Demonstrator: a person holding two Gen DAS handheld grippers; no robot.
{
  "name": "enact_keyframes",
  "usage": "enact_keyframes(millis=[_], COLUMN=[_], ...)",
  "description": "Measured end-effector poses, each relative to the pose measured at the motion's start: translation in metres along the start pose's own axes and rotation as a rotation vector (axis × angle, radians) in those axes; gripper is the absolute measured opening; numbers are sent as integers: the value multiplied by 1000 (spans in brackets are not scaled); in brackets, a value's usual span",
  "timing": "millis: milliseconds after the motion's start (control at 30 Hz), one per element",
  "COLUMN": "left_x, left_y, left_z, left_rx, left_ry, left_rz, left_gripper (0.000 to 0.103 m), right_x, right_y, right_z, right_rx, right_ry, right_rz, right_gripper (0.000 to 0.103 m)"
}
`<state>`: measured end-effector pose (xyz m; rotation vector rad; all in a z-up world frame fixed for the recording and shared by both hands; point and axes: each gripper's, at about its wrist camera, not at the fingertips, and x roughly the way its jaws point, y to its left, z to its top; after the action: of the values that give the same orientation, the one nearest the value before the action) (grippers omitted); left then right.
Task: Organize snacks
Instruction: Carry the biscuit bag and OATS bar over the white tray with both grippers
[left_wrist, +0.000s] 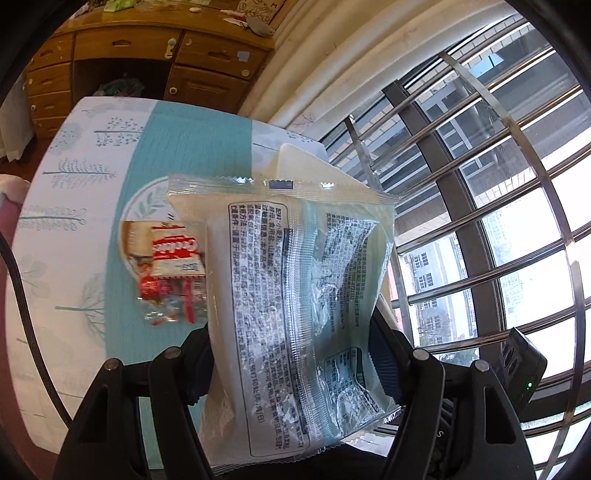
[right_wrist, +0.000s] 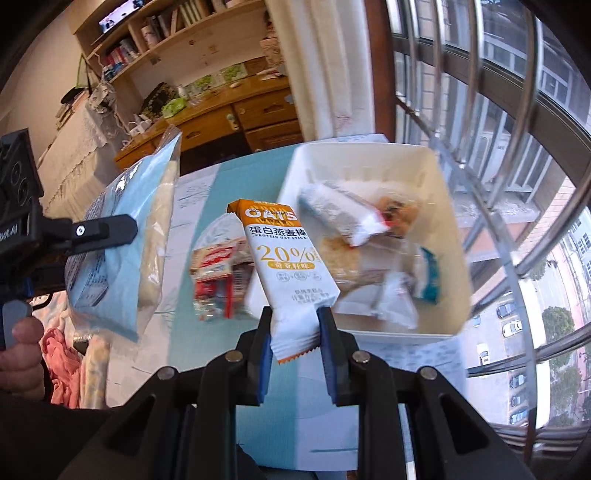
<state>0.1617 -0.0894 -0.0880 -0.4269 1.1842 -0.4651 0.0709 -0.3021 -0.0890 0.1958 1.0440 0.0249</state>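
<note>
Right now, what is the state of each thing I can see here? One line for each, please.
left gripper: shut on the large snack pack.
large snack pack: sealed, held above the table.
right gripper: shut on the oat bar.
oat bar: sealed, held up.
white bin: open, holding several snacks.
red-and-white packets: lying on the table.

Two grippers (left_wrist: 295, 362) (right_wrist: 295, 332) — two held packets (left_wrist: 295, 295) (right_wrist: 288, 258) — one white bin (right_wrist: 439, 173)

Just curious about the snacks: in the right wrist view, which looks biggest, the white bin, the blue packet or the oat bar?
1. White bin
2. Blue packet
3. Oat bar
The packet and bar sit nearer the camera, so true sizes are unsure.
</note>
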Motion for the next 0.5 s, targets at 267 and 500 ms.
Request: enact_keyframes(millis=[267, 500], left_x=[39, 79], left_y=[-34, -55], left_z=[1, 0], left_rx=[-11, -19], left_ry=[-33, -27], left_rz=[28, 39], left_gripper=[70, 70], right_x=[9, 27], right_y=[-55, -91], right_z=[16, 24], right_rx=[24, 84], right_ry=[42, 114], right_rz=[-20, 31], right_gripper=[23, 23])
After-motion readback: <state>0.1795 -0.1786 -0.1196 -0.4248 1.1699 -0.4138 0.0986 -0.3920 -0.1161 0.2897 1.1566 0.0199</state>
